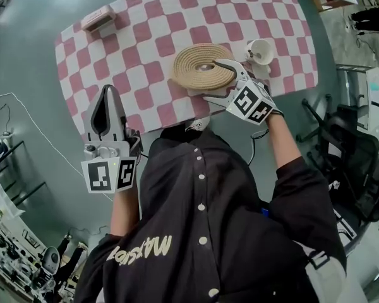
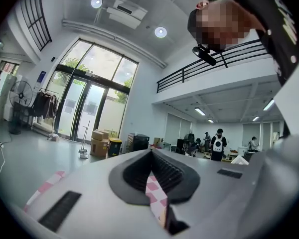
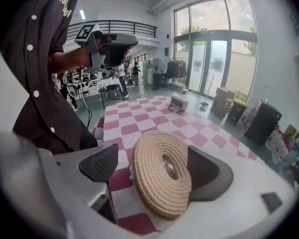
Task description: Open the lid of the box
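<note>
Far-left corner of the checked tablecloth (image 1: 151, 36): a small pink box (image 1: 98, 21), closed, well apart from everything else on the grey table (image 1: 31, 62). Next, my left claw (image 1: 106, 93), held over the near-left corner of the cloth, tips pointing away from me. It is clenched on nothing: in the left gripper view the ribbed pads (image 2: 177, 176) meet, with only a thin sliver of pink-and-white check showing through the slit behind them. It touches nothing on the table. Centre of the cloth: the woven lid (image 1: 199, 68), a round coil of pale rope with a small opening in its middle (I cannot tell what sits in that opening). Whatever is under it is hidden from the head view. In the right gripper view the lid stands tilted against the cloth rather than flat on it, its face turned toward the jaw on that view's left. My right claw (image 3: 153, 150) straddles the lid's near edge with jaws spread. The jaw on that view's right lies against the lid's back, while the other stands off its face with a clear gap, so the claw is around the lid but not pinching it. Right of the lid, near but apart from it, a white cup (image 1: 260, 51) sits by the cloth's right side.
</note>
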### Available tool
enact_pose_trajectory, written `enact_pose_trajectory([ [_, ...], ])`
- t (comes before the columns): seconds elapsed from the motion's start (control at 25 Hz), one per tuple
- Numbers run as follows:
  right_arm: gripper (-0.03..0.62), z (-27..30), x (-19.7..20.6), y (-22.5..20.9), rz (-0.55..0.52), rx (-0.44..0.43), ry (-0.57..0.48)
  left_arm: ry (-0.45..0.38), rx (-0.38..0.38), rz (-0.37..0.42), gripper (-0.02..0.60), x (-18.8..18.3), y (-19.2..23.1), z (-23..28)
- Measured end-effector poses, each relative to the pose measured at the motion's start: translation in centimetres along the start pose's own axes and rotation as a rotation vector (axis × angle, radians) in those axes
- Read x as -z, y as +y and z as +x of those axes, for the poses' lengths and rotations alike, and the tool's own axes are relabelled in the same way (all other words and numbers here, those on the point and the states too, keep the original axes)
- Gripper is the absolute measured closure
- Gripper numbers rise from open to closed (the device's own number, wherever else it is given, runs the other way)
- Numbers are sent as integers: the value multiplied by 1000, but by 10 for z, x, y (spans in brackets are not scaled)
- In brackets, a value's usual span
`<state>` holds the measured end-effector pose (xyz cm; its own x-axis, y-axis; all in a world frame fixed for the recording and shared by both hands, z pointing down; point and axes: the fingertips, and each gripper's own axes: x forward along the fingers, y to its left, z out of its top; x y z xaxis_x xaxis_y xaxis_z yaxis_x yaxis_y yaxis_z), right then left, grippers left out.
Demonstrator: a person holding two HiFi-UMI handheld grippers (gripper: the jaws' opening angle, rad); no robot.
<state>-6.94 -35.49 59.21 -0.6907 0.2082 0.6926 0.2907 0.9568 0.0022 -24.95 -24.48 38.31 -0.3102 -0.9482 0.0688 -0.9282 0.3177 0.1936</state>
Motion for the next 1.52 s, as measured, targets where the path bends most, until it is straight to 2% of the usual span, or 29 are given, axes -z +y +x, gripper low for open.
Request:
enact_pose_trajectory([
  [0.36, 222, 37, 40, 20, -140, -277, 263, 15, -7, -21, 572, 8, 10, 3],
  [0.76, 256, 53, 82, 19, -363, -403, 535, 35, -41, -39, 571, 16, 24, 3],
  [1.12, 241, 58, 87, 25, -399, -535, 642, 58, -54, -61, 571, 24, 33, 9],
  [1.52, 245, 64, 92, 27, -399, -521, 627, 73, -45, -70, 572, 30, 33, 19],
])
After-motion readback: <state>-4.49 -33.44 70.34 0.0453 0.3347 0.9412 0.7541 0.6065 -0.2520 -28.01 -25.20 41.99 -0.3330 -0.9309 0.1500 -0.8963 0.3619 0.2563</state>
